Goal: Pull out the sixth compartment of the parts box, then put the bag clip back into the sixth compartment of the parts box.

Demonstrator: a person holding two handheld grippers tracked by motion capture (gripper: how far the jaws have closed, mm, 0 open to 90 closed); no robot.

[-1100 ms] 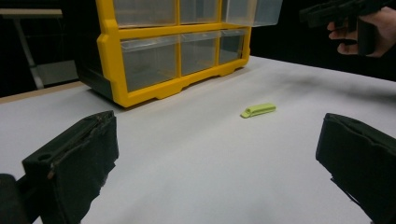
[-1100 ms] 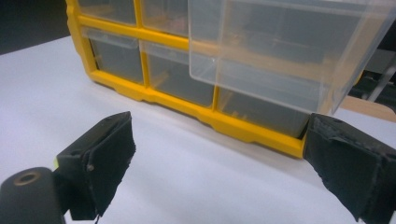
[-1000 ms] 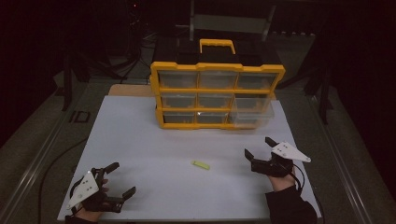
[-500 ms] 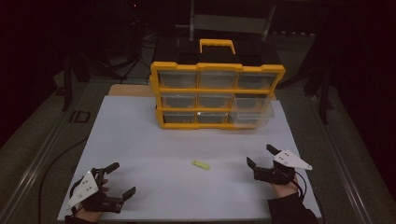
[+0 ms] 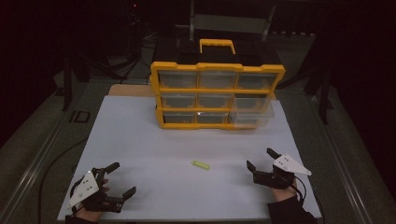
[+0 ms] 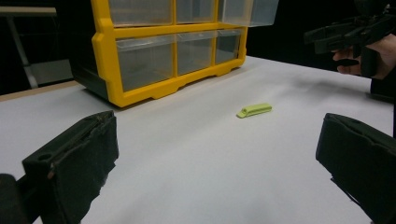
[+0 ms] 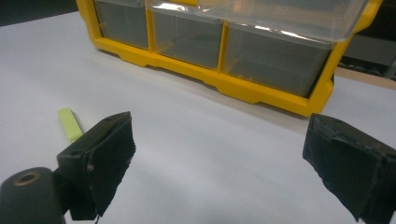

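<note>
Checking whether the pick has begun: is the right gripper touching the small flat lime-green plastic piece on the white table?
Apart. In the high view, bare white table lies between the right gripper and the small flat lime-green plastic piece; its jaws stand open.

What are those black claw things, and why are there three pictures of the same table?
Those are tongs, and a person holds one in each hand. The top picture looks down from above: the left tongs and the right tongs both stand open and hold nothing. The other two pictures come from little cameras riding on each pair of tongs, looking out between the black jaws. On the white table lies a small light-green piece, between the two tongs. Behind it stands a yellow organizer with clear drawers; one drawer on the right is pulled out.
</note>
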